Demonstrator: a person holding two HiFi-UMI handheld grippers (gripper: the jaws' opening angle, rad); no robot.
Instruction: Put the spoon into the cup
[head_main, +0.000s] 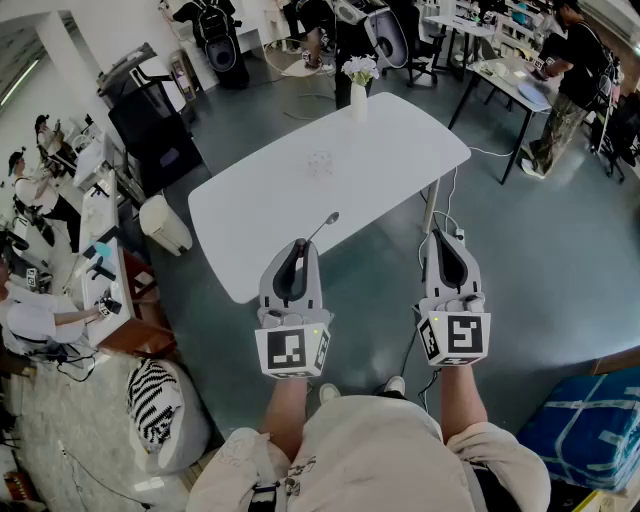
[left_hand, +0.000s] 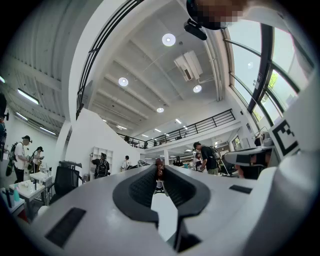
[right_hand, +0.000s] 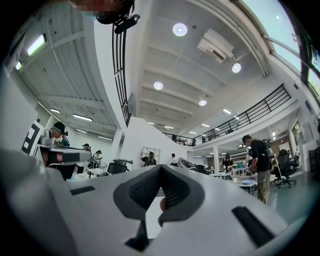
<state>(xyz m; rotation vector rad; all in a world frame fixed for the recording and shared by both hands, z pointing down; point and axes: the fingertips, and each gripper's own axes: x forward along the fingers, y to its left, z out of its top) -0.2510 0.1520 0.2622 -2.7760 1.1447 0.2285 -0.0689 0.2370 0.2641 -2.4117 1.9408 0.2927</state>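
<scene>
Only the head view shows the spoon (head_main: 331, 217) jutting from the left tool (head_main: 300, 243) toward the cup (head_main: 320, 163). The left tool pinches it; the right tool (head_main: 447, 237) is pressed together, empty.

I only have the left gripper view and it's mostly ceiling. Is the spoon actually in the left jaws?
Observer: Yes. In the head view the spoon sticks out forward from the left gripper, bowl end leading.
Operator: Where's the cup?
Observer: The clear cup sits near the middle of the white table, beyond the spoon's tip and apart from it.
Operator: And the right side?
Observer: The right gripper is off the table's near right edge, jaws together, with no object showing in them.
</scene>
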